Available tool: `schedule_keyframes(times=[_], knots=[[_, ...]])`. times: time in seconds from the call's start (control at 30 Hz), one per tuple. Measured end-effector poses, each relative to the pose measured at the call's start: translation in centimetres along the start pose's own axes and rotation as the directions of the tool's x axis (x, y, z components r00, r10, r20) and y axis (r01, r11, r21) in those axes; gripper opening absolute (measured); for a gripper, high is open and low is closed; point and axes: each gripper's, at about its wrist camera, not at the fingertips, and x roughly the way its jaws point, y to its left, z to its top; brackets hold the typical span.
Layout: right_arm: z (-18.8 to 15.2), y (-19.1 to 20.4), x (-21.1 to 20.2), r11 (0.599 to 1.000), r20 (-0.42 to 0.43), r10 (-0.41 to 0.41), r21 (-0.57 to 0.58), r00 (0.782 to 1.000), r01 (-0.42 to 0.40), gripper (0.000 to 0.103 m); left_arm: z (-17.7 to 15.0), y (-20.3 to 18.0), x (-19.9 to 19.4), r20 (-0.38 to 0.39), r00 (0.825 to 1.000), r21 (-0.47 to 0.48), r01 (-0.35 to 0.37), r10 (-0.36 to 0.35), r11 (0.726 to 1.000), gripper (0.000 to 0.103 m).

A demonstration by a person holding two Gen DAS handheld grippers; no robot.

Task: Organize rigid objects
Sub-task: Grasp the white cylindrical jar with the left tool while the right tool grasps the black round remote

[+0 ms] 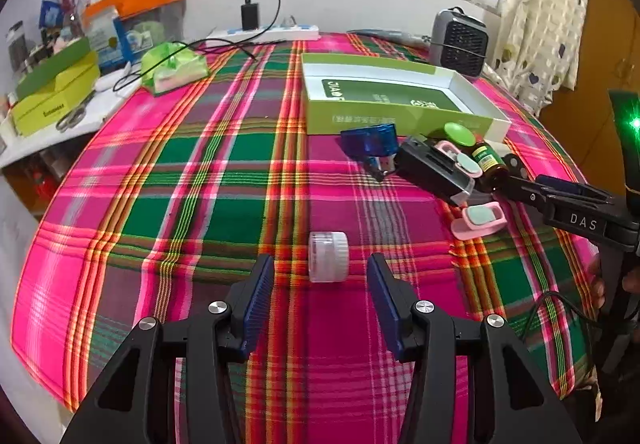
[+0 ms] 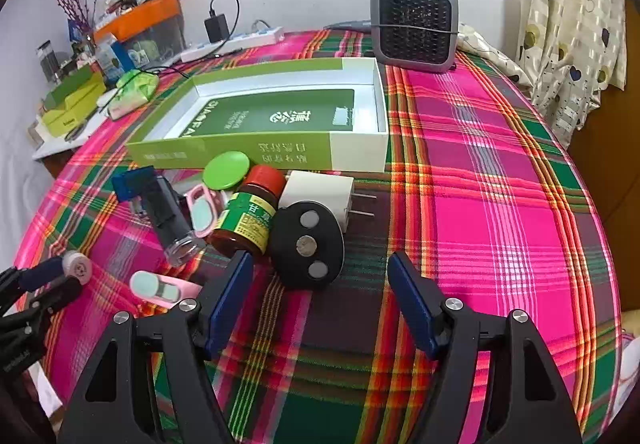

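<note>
One green box (image 2: 256, 148) — two pink clips (image 2: 202, 210), one brown bottle (image 2: 246, 218).

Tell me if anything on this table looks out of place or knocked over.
Yes. The clear round jar lies on its side, alone on the plaid cloth, apart from the cluster by the green box. In that cluster, the brown bottle also lies tipped over, red cap towards the box.
</note>
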Motion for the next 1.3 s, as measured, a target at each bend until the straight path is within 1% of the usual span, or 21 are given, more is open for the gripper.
schedule_keyframes(times=[0.27, 0.4, 0.47, 0.57, 0.63, 0.7, 0.73, 0.93, 1.13, 1.3], knots=[[0.4, -0.3, 0.8, 1.000, -0.027, -0.021, 0.004, 0.999, 0.021, 0.070, 0.1, 0.3, 1.0, -0.023, 1.000, -0.014, 0.000, -0.001, 1.000, 0.047], [0.6, -0.4, 0.8, 1.000, -0.024, -0.022, 0.009, 0.999, 0.022, 0.070, 0.2, 0.4, 1.1, -0.018, 1.000, -0.016, 0.006, -0.006, 1.000, 0.046], [0.6, -0.5, 0.8, 1.000, -0.022, -0.022, 0.014, 1.000, 0.023, 0.066, 0.3, 0.5, 1.2, -0.018, 1.000, -0.021, 0.002, -0.003, 1.000, 0.041], [0.6, -0.6, 0.7, 0.999, -0.016, -0.033, 0.010, 0.999, 0.033, 0.052, 0.4, 0.6, 1.2, -0.017, 1.000, -0.021, 0.000, 0.000, 1.000, 0.036], [0.6, -0.6, 0.7, 0.999, -0.016, -0.035, 0.012, 0.999, 0.035, 0.046, 0.4, 0.5, 1.3, -0.017, 1.000, -0.018, 0.001, -0.001, 1.000, 0.033], [0.6, -0.6, 0.7, 0.999, -0.015, -0.034, 0.014, 0.999, 0.034, 0.041, 0.4, 0.4, 1.3, -0.016, 1.000, -0.013, -0.001, 0.000, 1.000, 0.031], [0.6, -0.6, 0.7, 0.999, -0.015, -0.036, 0.012, 0.999, 0.036, 0.040, 0.4, 0.4, 1.3, -0.015, 1.000, -0.013, -0.001, 0.001, 1.000, 0.028], [0.5, -0.5, 0.6, 0.999, -0.012, -0.034, 0.007, 0.999, 0.034, 0.040, 0.5, 0.4, 1.3, -0.010, 1.000, -0.008, 0.003, -0.003, 1.000, 0.019], [0.4, -0.4, 0.3, 0.999, 0.001, -0.033, 0.005, 0.999, 0.033, 0.040, 0.6, 0.6, 1.1, -0.004, 1.000, -0.015, -0.006, 0.006, 1.000, 0.018], [0.7, -0.4, -0.1, 0.999, 0.014, -0.032, 0.004, 0.999, 0.032, 0.040, 1.3, 0.6, 0.6, 0.016, 1.000, -0.007, -0.010, 0.010, 1.000, 0.018]])
